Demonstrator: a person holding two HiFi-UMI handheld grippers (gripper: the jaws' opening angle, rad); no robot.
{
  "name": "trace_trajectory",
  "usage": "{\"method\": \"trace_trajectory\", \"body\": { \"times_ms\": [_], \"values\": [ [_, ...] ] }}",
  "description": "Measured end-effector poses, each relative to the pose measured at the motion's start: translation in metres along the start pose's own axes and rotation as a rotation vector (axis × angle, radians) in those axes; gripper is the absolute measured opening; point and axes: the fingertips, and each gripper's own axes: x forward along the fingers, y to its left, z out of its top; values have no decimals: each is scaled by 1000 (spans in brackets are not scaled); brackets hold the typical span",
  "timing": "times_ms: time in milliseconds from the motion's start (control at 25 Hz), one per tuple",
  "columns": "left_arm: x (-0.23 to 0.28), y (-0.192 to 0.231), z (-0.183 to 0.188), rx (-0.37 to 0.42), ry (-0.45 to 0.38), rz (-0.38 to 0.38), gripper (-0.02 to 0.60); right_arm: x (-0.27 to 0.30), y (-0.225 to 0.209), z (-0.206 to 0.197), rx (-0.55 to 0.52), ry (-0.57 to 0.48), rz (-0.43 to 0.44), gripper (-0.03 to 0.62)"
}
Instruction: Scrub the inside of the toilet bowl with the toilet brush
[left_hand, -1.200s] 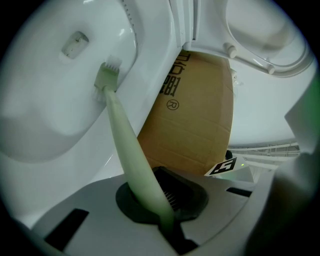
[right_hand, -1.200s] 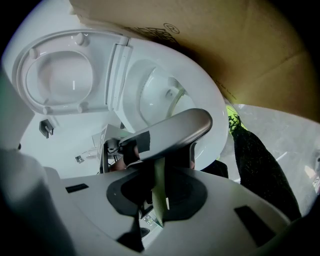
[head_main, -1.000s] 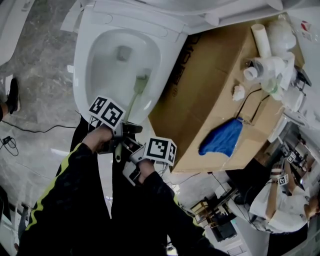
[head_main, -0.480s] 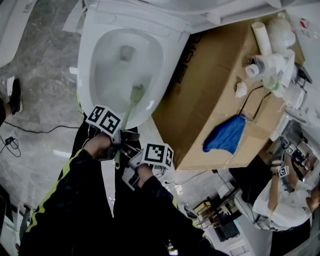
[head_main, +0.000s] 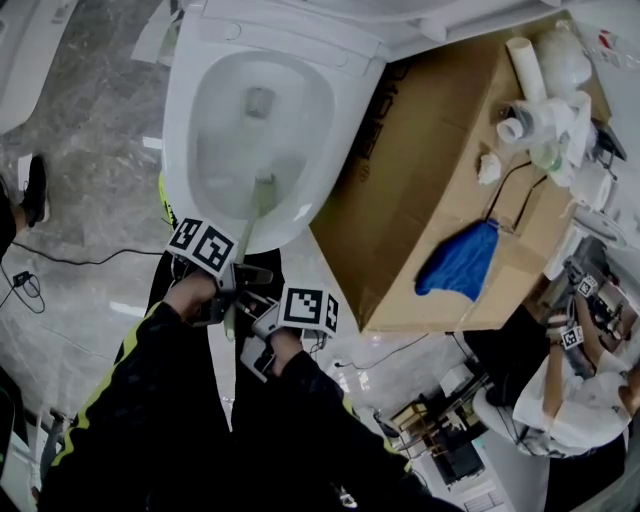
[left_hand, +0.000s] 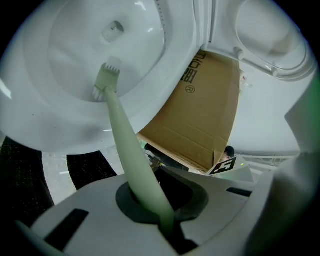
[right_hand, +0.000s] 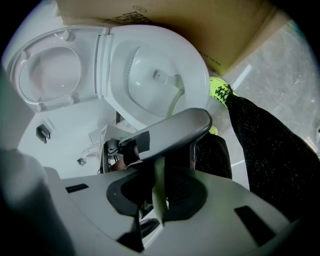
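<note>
Both of your claws are clamped on the toilet brush (head_main: 247, 235). The left claw (left_hand: 162, 222) has its jaws closed round the pale green handle on the side nearer the toilet bowl (head_main: 180, 130). The right claw (right_hand: 157, 215) pinches the thin end of the handle just behind it, farther from the bowl. The brush head (left_hand: 105, 80) is inside the bowl, low on the near wall and short of the drain opening, and it appears to rest against the porcelain.

The main risk, I think, is leverage. Your two grips sit close together at the far end of a long, smooth, tapering handle. A hard sideways stroke could therefore twist the handle in the jaws or slide it through them, and the head would skate instead of scrubbing.

If you lift the head fast up the wall, the bristles may flick water over the rim. The cardboard box (head_main: 430, 170) stands right beside the bowl and would likely soak it up.

Watch the left claw too, since it hangs just outside the near rim and a deep push could knock it against the porcelain.
</note>
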Motion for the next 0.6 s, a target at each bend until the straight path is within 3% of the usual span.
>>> {"method": "trace_trajectory", "body": {
  "times_ms": [600],
  "values": [
    [-27, 19, -9, -89, -150, 38, 11, 19, -3, -27, 8, 182, 24, 66]
  ]
}}
